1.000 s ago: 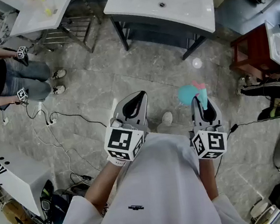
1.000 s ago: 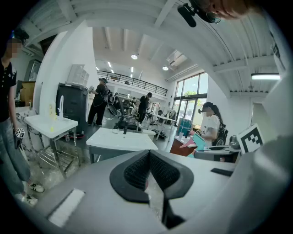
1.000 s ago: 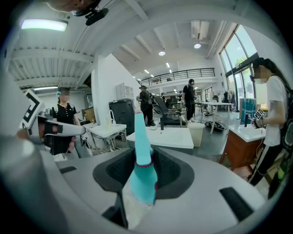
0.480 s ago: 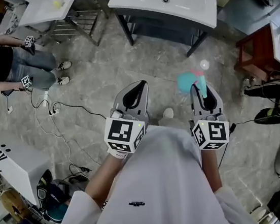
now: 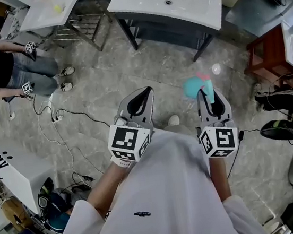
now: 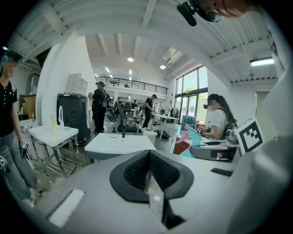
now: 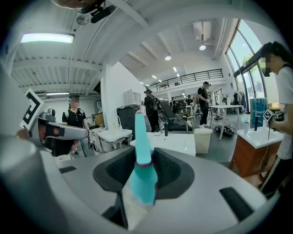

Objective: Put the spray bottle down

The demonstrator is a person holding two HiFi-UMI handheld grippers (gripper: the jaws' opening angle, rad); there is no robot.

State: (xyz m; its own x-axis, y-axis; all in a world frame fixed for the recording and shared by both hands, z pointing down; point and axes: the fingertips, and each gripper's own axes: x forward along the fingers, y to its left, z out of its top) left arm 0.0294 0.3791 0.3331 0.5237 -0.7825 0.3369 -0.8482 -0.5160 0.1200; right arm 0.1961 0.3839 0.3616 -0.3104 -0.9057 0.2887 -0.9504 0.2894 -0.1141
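The spray bottle (image 5: 195, 87) is teal with a pink trigger and is held in the air above the floor. My right gripper (image 5: 208, 96) is shut on it; in the right gripper view the bottle's neck (image 7: 143, 155) stands upright between the black pads. My left gripper (image 5: 139, 99) is beside it at about the same height, and its pads (image 6: 137, 168) meet with nothing between them. A white sink table (image 5: 174, 3) stands ahead of both grippers, and it also shows as the white table (image 6: 120, 142) in the left gripper view.
A seated person (image 5: 1, 74) with marker cubes is at the left, with cables (image 5: 56, 123) across the stone floor. A second white table (image 5: 46, 9) is at the top left. A red-brown cabinet (image 5: 264, 53) stands at the right. A white bin (image 7: 203, 139) stands beside the sink table.
Both grippers have drifted a little forward together, with the bottle still in the right one. Neither grip has changed.
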